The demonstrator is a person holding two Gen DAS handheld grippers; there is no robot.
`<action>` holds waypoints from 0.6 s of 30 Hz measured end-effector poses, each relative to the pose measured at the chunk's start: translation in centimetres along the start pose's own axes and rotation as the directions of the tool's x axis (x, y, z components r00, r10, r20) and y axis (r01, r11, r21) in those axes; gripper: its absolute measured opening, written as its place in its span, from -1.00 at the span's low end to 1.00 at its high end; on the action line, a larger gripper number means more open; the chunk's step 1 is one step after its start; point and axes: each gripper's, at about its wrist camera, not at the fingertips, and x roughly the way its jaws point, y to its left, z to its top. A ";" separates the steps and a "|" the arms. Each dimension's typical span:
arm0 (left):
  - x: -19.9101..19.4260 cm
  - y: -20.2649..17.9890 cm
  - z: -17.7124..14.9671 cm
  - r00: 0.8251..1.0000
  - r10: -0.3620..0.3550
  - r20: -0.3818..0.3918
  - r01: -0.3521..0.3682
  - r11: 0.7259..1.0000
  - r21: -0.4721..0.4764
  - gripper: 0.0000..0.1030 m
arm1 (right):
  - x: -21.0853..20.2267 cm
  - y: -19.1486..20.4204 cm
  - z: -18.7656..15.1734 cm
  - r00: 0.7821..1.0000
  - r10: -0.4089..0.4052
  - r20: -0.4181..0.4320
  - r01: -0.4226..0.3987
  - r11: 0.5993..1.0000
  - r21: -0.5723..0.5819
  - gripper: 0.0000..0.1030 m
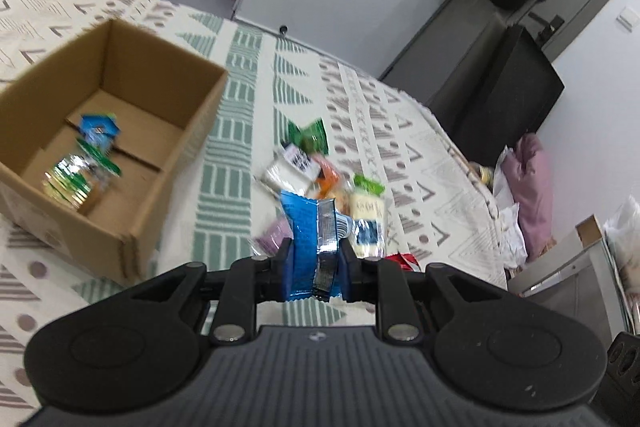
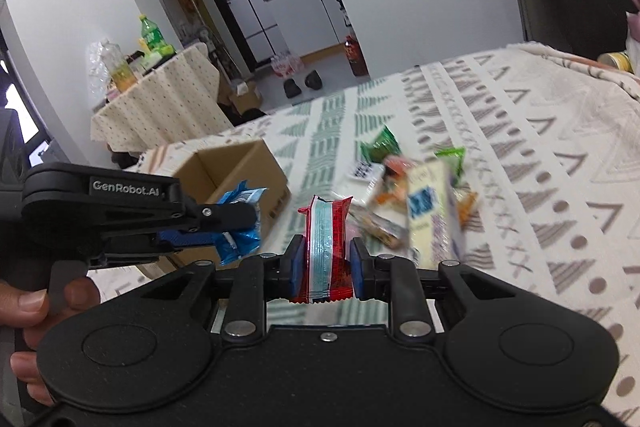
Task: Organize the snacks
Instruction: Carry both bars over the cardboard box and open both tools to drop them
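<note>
My left gripper (image 1: pixel 315 254) is shut on a blue foil snack packet (image 1: pixel 310 231), held upright above the patterned bed cover. From the right wrist view that same left gripper (image 2: pixel 224 223) shows at the left with the blue packet (image 2: pixel 239 223) in it. My right gripper (image 2: pixel 326 259) is shut on a red packet with a pale blue stripe (image 2: pixel 326 247). An open cardboard box (image 1: pixel 120 131) lies to the left and holds a blue packet (image 1: pixel 98 129) and a green foil one (image 1: pixel 70 179). A pile of loose snacks (image 1: pixel 320 171) lies ahead on the bed.
The patterned bed cover (image 1: pixel 248 115) spreads under everything. A black cabinet (image 1: pixel 508 95) and a pink bundle (image 1: pixel 532 187) stand past the bed's right edge. A covered table with bottles (image 2: pixel 152 95) is at the far left. A hand (image 2: pixel 32 311) grips the left handle.
</note>
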 end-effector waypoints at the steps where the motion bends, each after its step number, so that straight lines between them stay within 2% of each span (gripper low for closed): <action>1: -0.4 0.2 0.2 1.000 0.002 0.007 -0.002 1.000 -0.002 -0.59 | 0.1 0.3 0.2 1.000 0.003 0.006 -0.003 1.000 -0.005 -0.55; 13: -4.1 3.8 3.7 0.995 0.030 0.095 -0.027 0.999 -0.037 -0.59 | 2.0 5.4 2.7 0.996 0.083 0.041 -0.079 0.993 -0.083 -0.55; 18: -4.6 6.4 5.3 0.990 0.069 0.125 -0.060 0.995 -0.074 -0.59 | 3.1 7.9 3.6 0.993 0.109 0.045 -0.102 0.985 -0.137 -0.55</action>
